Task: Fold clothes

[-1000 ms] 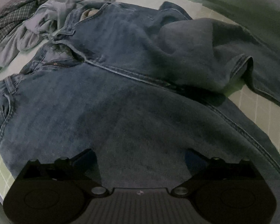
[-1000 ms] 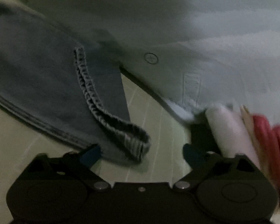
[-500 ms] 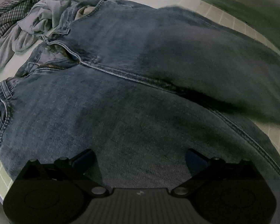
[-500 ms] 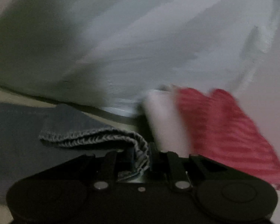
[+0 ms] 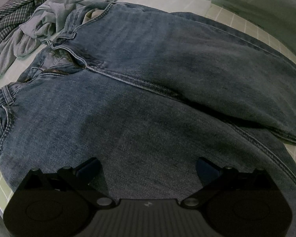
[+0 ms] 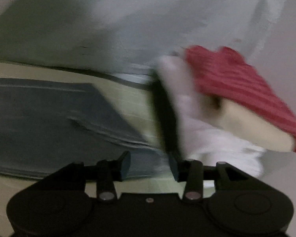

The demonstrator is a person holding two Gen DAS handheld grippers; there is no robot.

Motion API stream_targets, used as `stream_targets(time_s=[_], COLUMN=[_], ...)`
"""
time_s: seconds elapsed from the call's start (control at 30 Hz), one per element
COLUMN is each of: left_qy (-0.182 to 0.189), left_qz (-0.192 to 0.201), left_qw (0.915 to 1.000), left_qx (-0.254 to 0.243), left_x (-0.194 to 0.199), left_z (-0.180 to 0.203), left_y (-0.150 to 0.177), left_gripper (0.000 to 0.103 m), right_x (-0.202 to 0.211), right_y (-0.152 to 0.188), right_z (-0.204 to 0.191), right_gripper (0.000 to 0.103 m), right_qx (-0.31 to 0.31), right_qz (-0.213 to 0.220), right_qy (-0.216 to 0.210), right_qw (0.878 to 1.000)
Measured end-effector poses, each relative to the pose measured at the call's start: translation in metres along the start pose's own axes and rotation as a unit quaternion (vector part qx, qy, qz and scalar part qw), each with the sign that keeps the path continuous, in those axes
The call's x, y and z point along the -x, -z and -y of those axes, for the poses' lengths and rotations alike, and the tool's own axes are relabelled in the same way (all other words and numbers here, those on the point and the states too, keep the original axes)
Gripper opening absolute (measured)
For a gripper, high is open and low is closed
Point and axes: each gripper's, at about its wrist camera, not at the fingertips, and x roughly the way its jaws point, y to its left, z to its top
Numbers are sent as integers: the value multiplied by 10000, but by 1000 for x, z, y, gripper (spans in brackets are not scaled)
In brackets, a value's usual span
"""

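Blue jeans [image 5: 148, 79] lie spread flat on the green grid mat [image 5: 236, 19], waistband and open zip at the upper left, both legs running off to the right. My left gripper [image 5: 148, 165] points steeply down over the near thigh, jaws wide open with bare denim between them. In the blurred right wrist view the jeans leg [image 6: 49, 114] lies flat on the mat with its hem end toward the middle. My right gripper [image 6: 149, 160] hovers just above that hem; its jaws are opening and no cloth is pinched between them.
A crumpled grey-green shirt [image 5: 49, 19] and a checked garment [image 5: 13, 7] lie beyond the waistband at the upper left. To the right of the hem are a red striped cloth [image 6: 236, 86] and a white cloth [image 6: 187, 108]. Pale bedding [image 6: 128, 29] rises behind the mat.
The far leg, bunched back a second ago, now lies straight. My right gripper shut on the hem, carried it, then let go, its jaws parted. The left gripper stayed put.
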Motion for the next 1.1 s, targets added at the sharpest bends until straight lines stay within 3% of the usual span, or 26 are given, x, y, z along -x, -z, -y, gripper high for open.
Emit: stream_targets(time_s=[0.13, 0.27, 0.33, 0.4, 0.53, 0.6, 0.67, 0.77, 0.87, 0.97, 1.1], left_qy=[5, 0, -3, -5, -1, 1, -7, -48, -71, -70, -68], left_qz=[-38, -22, -23, -40, -135, -157, -148, -73, -51, -62, -23], left_qw=[10000, 10000, 10000, 10000, 9999, 9999, 9999, 9999, 9998, 9998, 9998], left_qx=[-9, -1, 4, 9, 2, 1, 31, 136, 183, 182, 179], left_x=[-4, -8, -9, -9, -10, -11, -10, -10, -10, -9, -9], left_z=[0, 1, 2, 2, 0, 0, 0, 1, 3, 3, 2], left_y=[2, 6, 7, 6, -1, -2, -3, -2, -2, -3, -3], left_gripper=[103, 103, 103, 103, 103, 103, 103, 103, 103, 103, 103], right_x=[-25, -63, -79, -97, -134, -148, -145, -131, -120, -112, -95], right_y=[-5, -18, -28, -41, -78, -99, -110, -105, -81, -51, -19], right_z=[-30, -43, -44, -43, -35, -18, -4, -3, -11, -22, -13], right_gripper=[41, 41, 41, 42, 40, 42, 45, 54, 58, 71, 83], right_qx=[276, -284, -607, -639, 41, -126, -395, -327, -244, -284, -1223], right_qz=[-122, -311, -248, -143, 217, 293, 471, 533, 352, 10, -170], right_qy=[-749, -1471, -1596, -1512, -331, 158, 269, 232, -199, -510, -668], right_qw=[9967, 9882, 9850, 9863, 9992, 9994, 9977, 9978, 9989, 9983, 9901])
